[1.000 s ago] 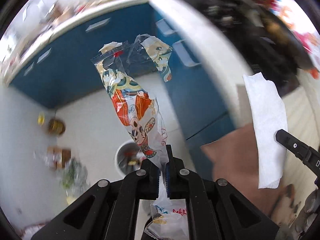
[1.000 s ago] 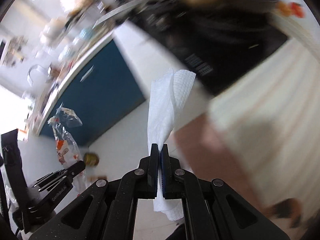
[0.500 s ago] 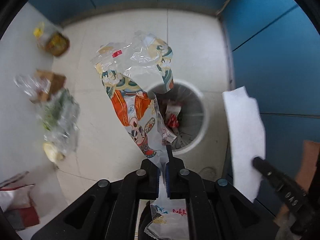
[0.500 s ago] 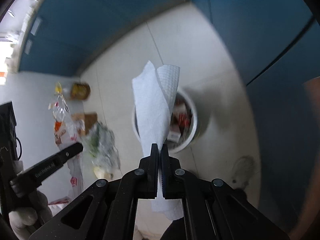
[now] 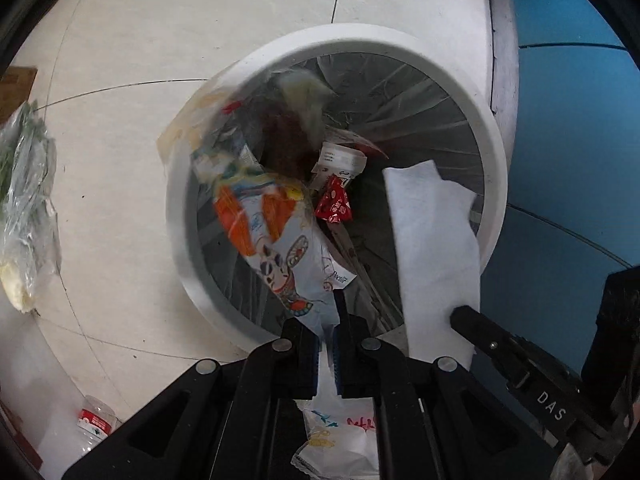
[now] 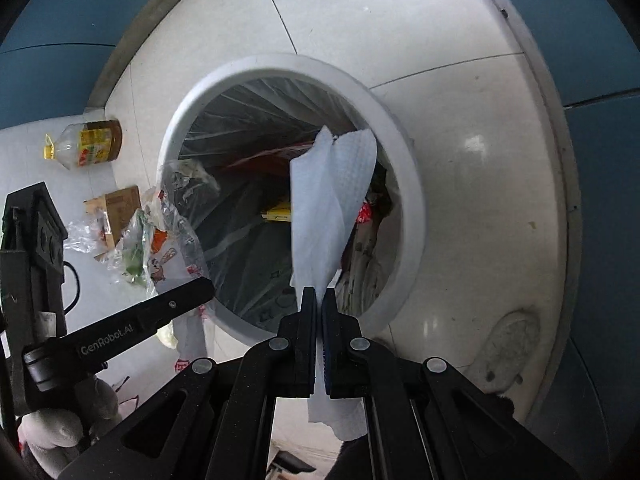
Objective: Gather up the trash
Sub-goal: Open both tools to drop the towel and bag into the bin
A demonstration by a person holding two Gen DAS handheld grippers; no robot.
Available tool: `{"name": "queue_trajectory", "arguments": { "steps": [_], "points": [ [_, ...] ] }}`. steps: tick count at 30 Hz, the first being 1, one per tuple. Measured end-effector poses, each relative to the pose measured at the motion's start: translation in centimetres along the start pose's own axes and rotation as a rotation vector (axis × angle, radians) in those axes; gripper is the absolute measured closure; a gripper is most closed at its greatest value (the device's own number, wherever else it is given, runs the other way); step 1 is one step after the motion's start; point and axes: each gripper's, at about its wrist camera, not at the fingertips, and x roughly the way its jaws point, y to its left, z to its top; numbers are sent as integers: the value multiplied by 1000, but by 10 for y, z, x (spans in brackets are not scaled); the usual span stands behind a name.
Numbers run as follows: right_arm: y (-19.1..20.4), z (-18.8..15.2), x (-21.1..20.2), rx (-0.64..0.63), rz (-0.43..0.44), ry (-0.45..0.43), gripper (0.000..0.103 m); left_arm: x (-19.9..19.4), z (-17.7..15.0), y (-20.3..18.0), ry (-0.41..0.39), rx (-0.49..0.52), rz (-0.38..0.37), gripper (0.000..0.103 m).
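Item: left gripper (image 5: 328, 320), pointing steeply down over the round white bin (image 5: 494, 184), its fingers just beginning to part with the tail of a printed plastic wrapper (image 5: 272, 240) still between them; the wrapper (clear film with orange, blue and yellow cartoon print, its far end blurred) stretches forward over the near-left rim and across the bin's mouth. Item: right gripper (image 6: 319, 320), likewise angled down, fingers clenched on a white paper towel (image 6: 328, 208) that stands up from the tips in a loose fold over the bin's opening; the towel's lower end hangs behind the fingers. Item: bin, lined with a clear bag, holding mixed trash, among it a small red foil packet (image 5: 334, 202) and a white labelled pack (image 5: 340, 160). Item: tiled floor (image 6: 460, 128), pale, bounded by blue cabinet fronts (image 5: 568, 128). Loose on the floor to the left of the bin: a yellow-labelled oil bottle (image 6: 86, 142) lying on its side, a torn cardboard box (image 6: 118, 210), a crumpled clear bag with green contents (image 5: 24, 200), and a small plastic bottle with a red label (image 5: 94, 424).
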Motion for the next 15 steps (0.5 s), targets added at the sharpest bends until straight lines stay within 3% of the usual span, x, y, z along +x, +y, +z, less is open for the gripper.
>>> {"name": "queue_trajectory", "arguments": {
  "steps": [4,5,6,8,9,10,13,15],
  "points": [
    [6,9,3,-16,-12,16,98,-12,-1,-6,-5,4,1,96],
    [5,10,-1,-21,-25,16,90,-17,-3,-6,-14,1,8,96],
    [5,12,-5,-22,-29,16,70,-23,-4,-7,-30,6,17,92],
    [5,8,-17,-27,-38,0,41,-38,-9,-10,-78,14,57,56],
    [7,6,-25,-34,-41,-12,38,-44,-11,-9,-99,20,71,20],
    [9,4,-31,-43,-48,-18,38,-52,-14,-10,-126,25,84,6],
    [16,-6,-54,-76,-99,-60,36,-68,-25,-9,-162,20,105,6],
    [26,-14,-72,-103,-161,-106,15,-79,-32,-11,-193,25,137,6]
  ]
}}
